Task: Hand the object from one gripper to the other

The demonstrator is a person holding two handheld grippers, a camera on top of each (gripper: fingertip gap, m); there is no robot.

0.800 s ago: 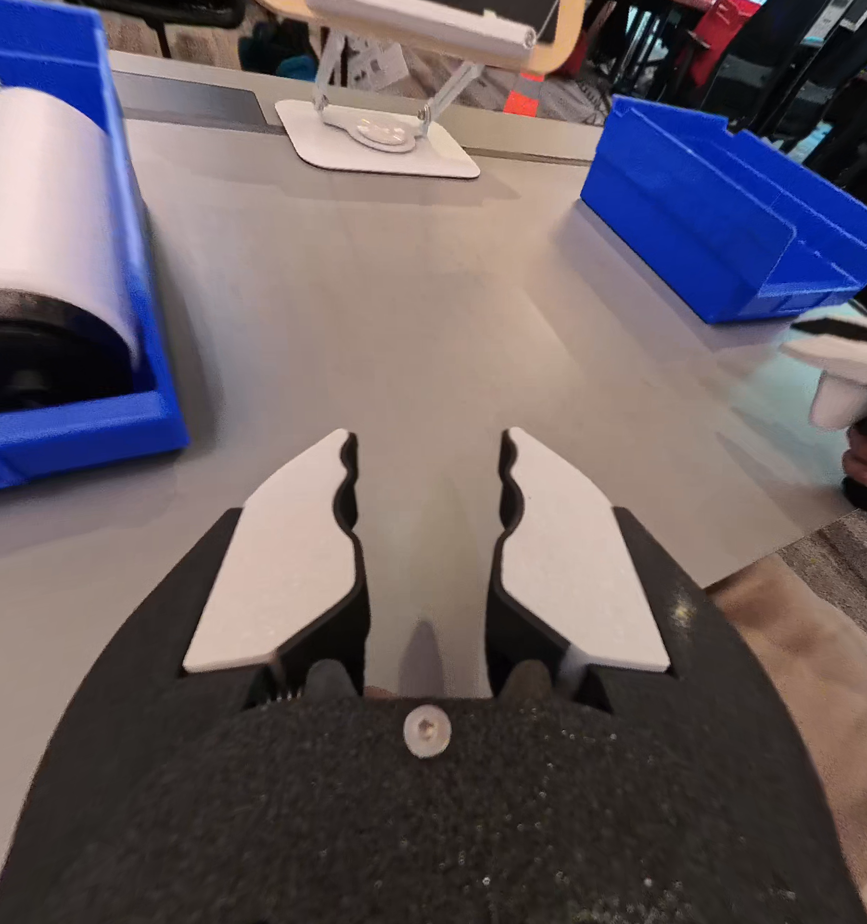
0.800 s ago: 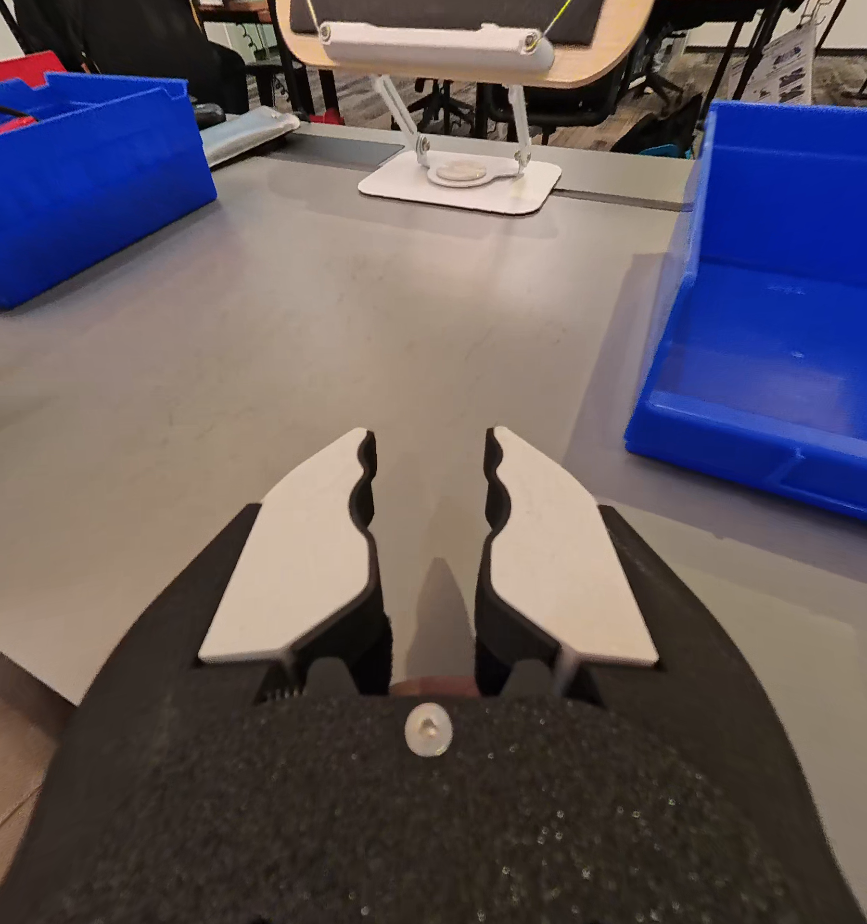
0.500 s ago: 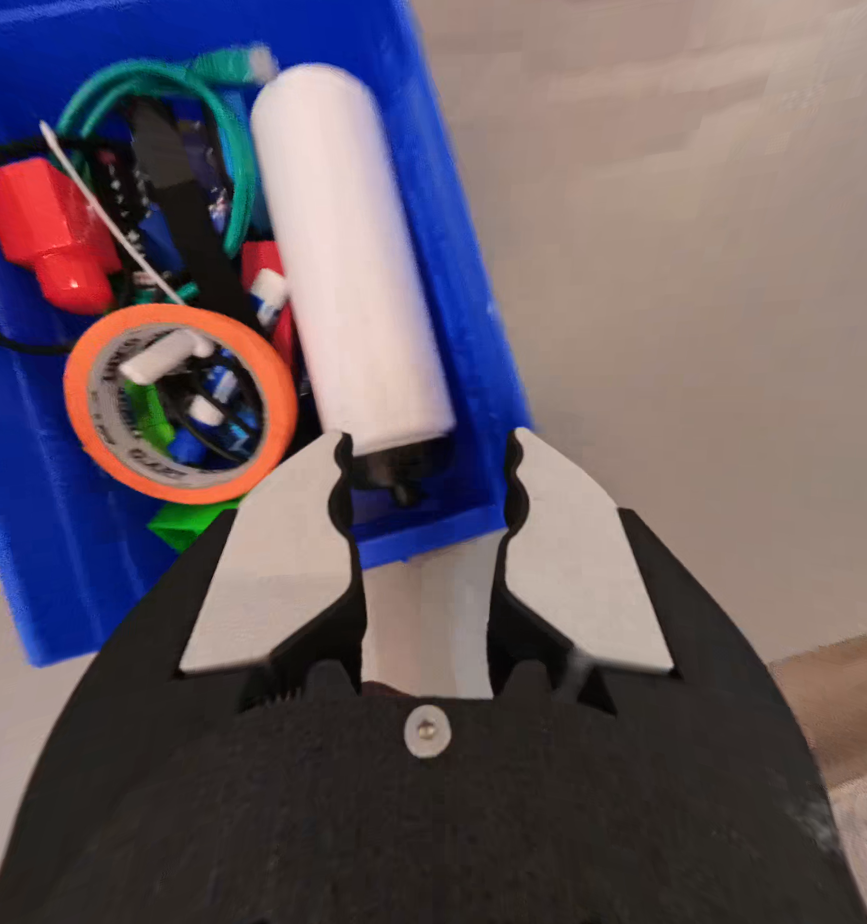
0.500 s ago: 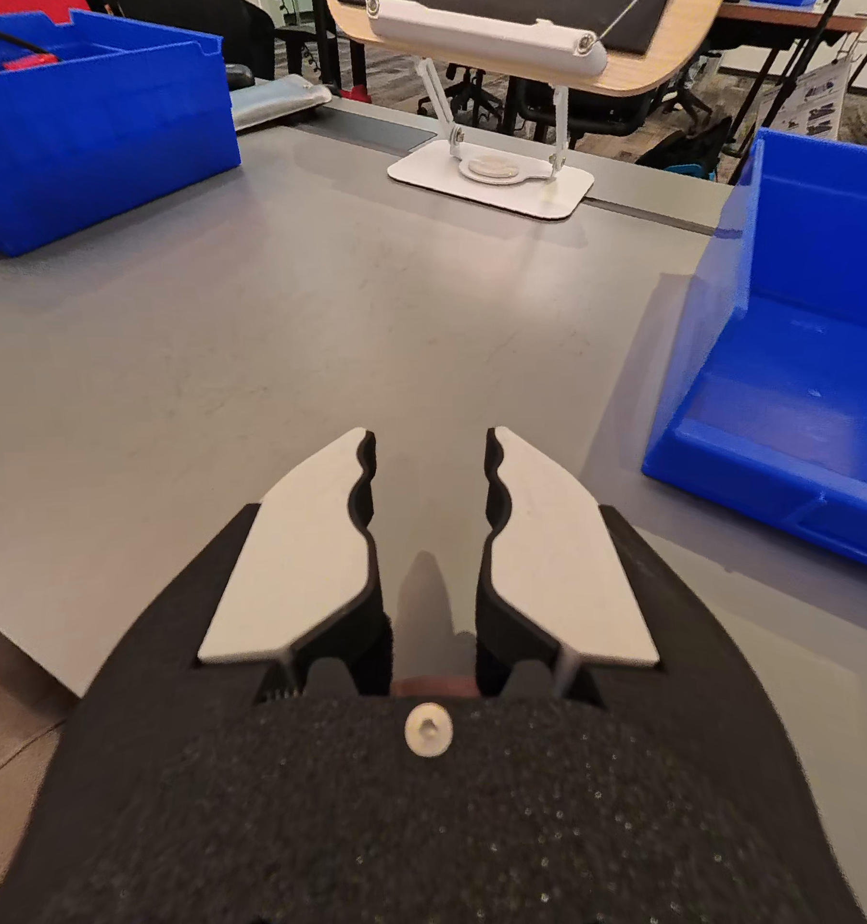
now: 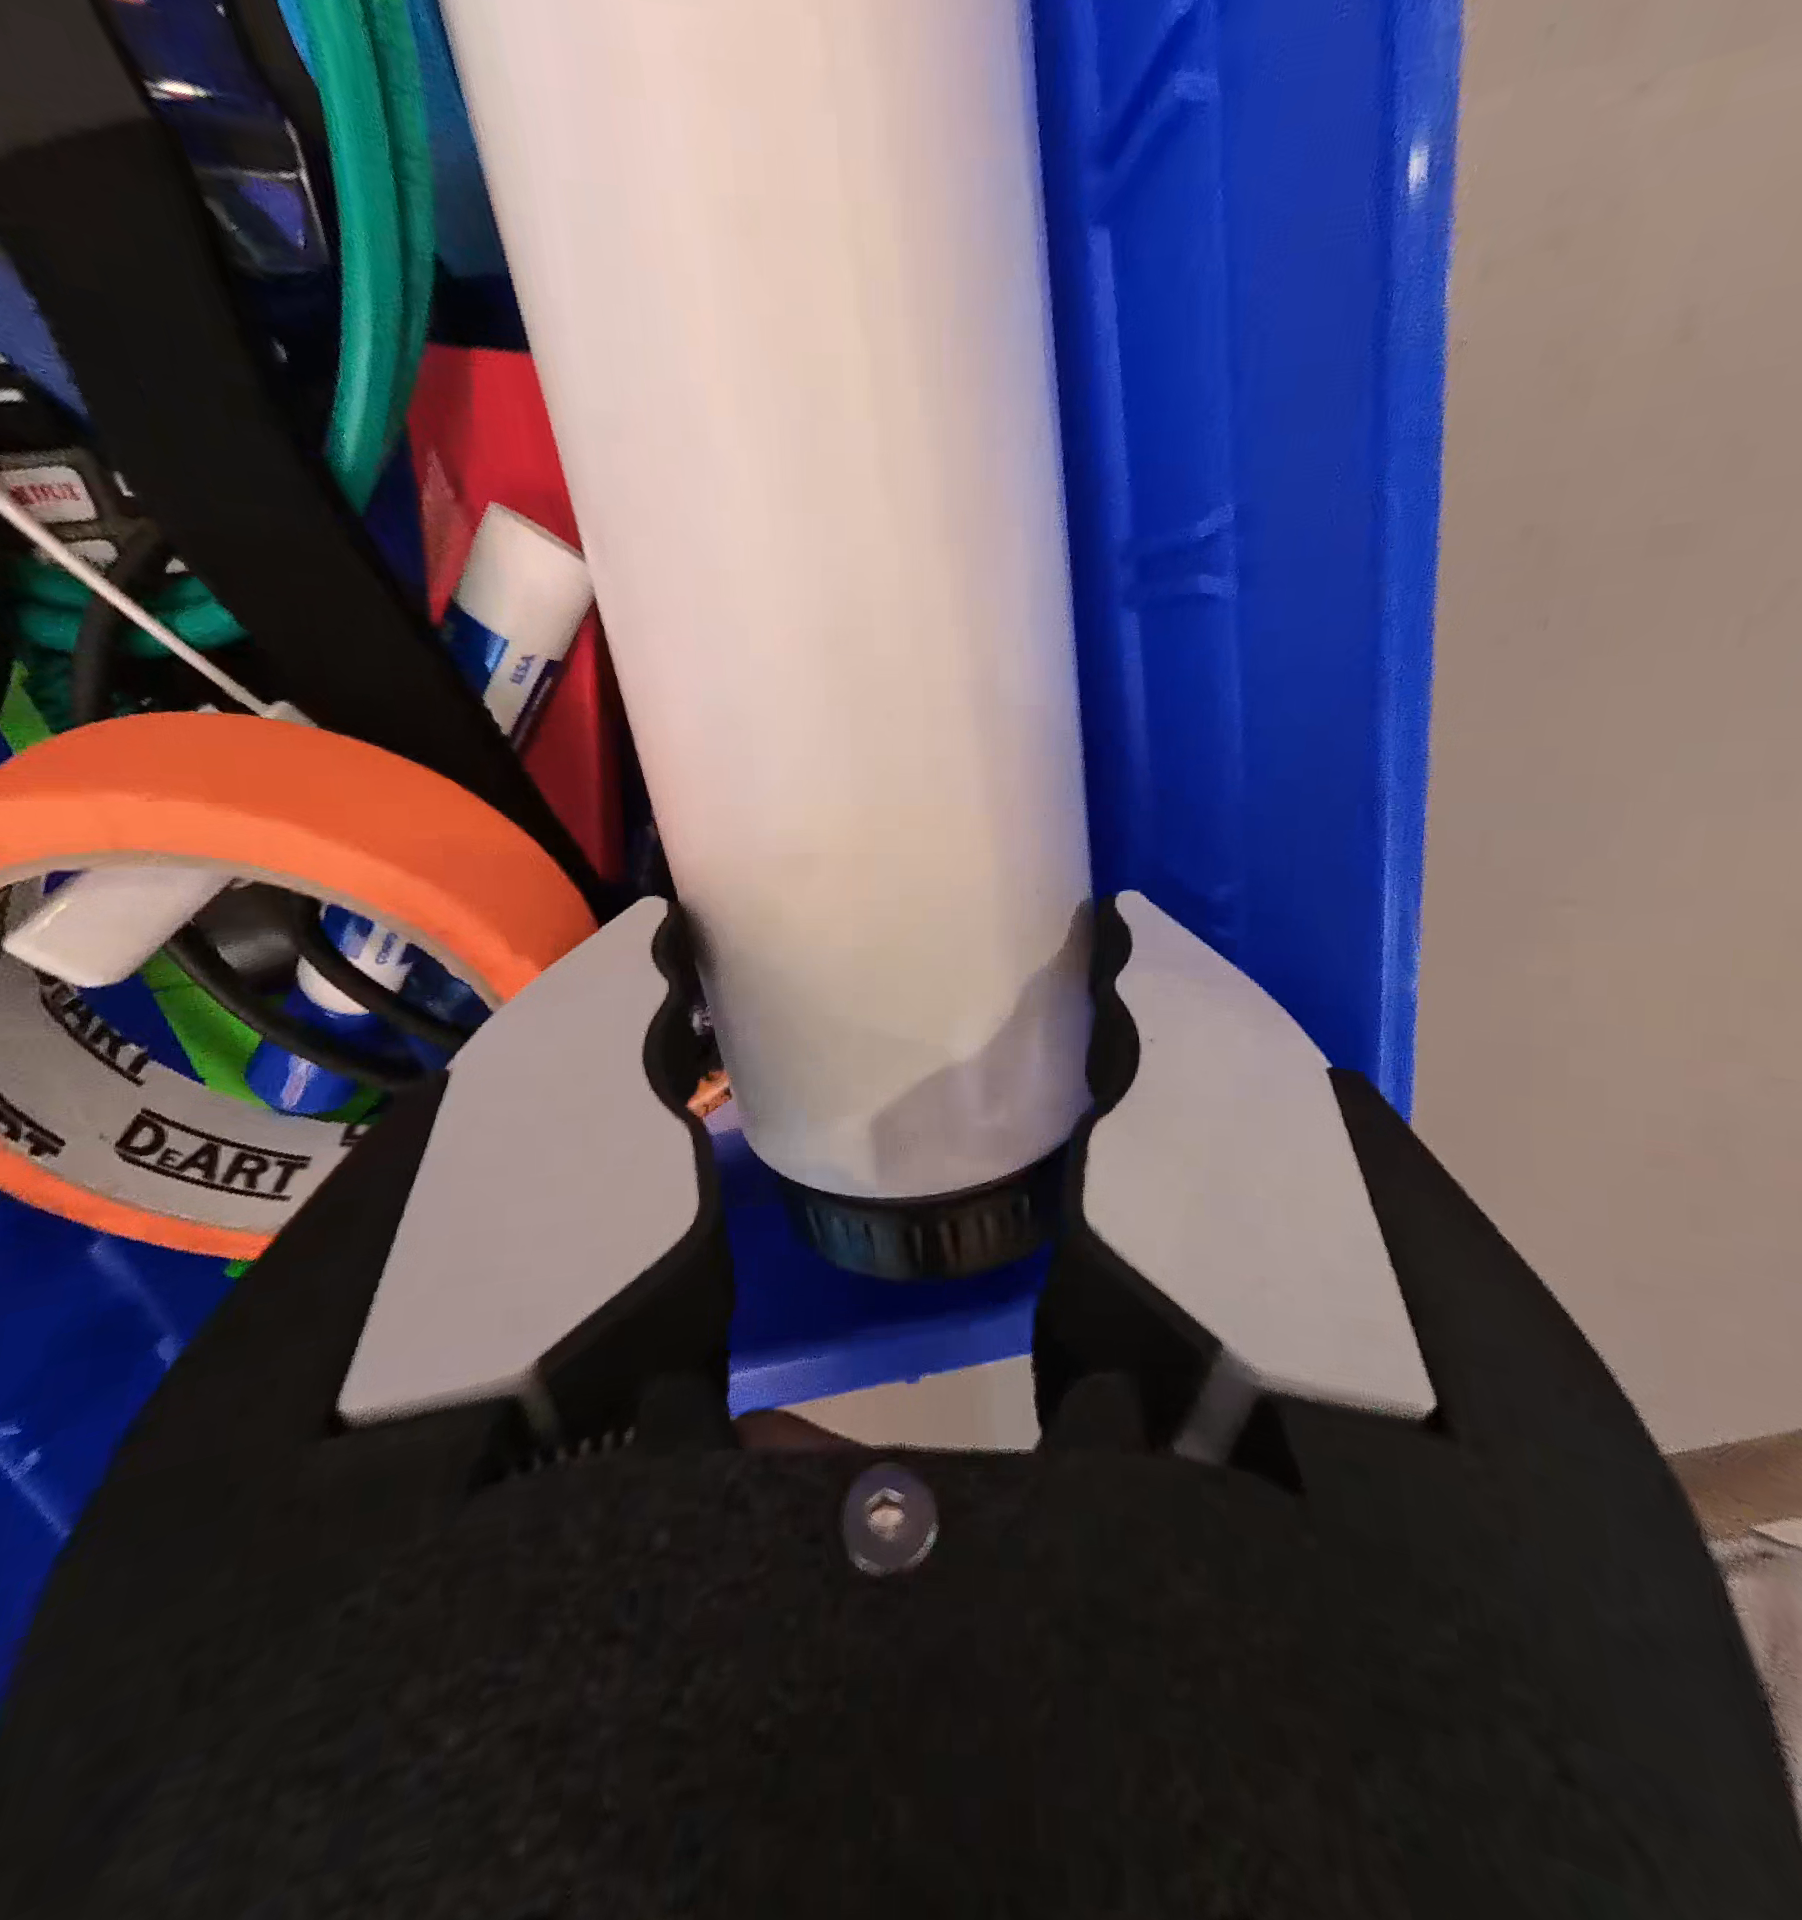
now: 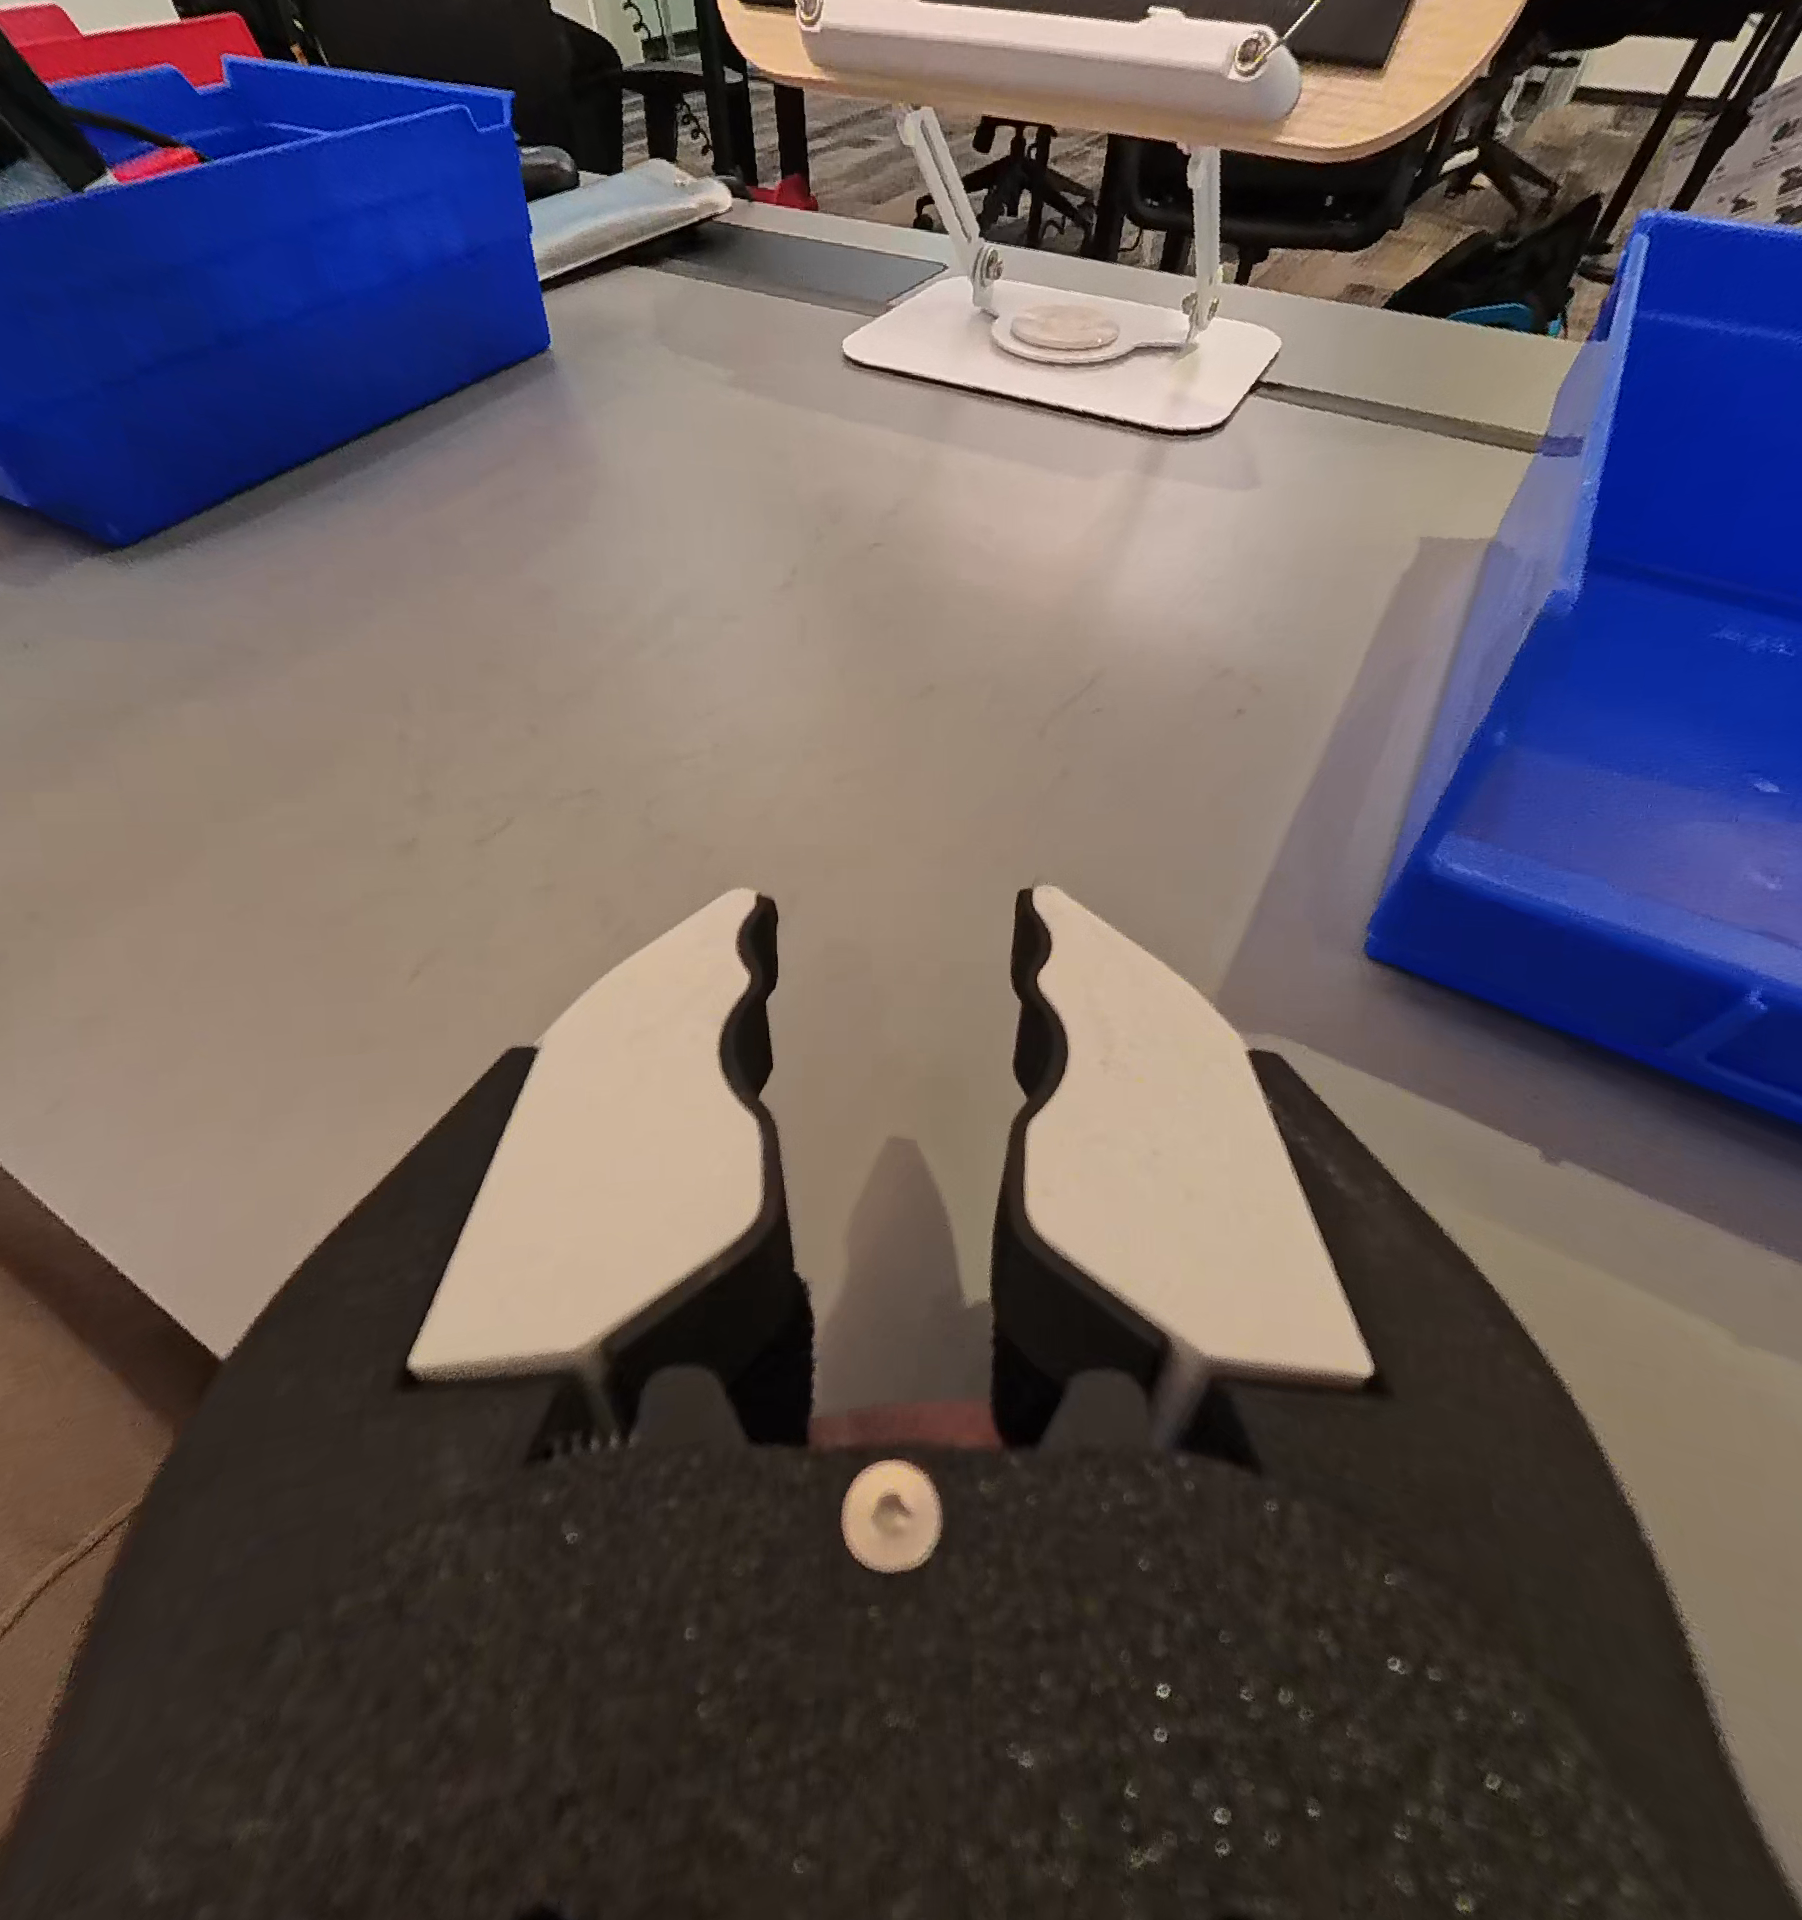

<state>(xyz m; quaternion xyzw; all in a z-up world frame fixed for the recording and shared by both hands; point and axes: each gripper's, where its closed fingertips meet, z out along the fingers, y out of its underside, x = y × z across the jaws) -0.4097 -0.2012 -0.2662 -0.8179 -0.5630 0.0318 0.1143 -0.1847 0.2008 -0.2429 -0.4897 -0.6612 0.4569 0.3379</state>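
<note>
A white cylinder (image 5: 803, 520) with a black ribbed cap (image 5: 918, 1231) lies along the right wall of a blue bin (image 5: 1240, 520). My left gripper (image 5: 886, 935) is down in the bin, and its open jaws straddle the cylinder's cap end, one fingertip at each side. I cannot tell whether they press on it. My right gripper (image 6: 895, 914) is open and empty, hovering over the near part of the grey table (image 6: 668, 675). The same bin shows at the far left of the right wrist view (image 6: 232, 312).
Beside the cylinder the bin holds an orange tape roll (image 5: 253, 790), green cable (image 5: 377, 260), red parts and markers. An empty blue bin (image 6: 1655, 779) stands to the right of my right gripper. A white stand (image 6: 1063, 353) sits at the table's back. My right fingertips sit around 45 cm from my left ones.
My left gripper swung from over the table to the left bin and dropped down until its jaws straddle the white cylinder's cap end. My right gripper moved slightly; it stays open.
</note>
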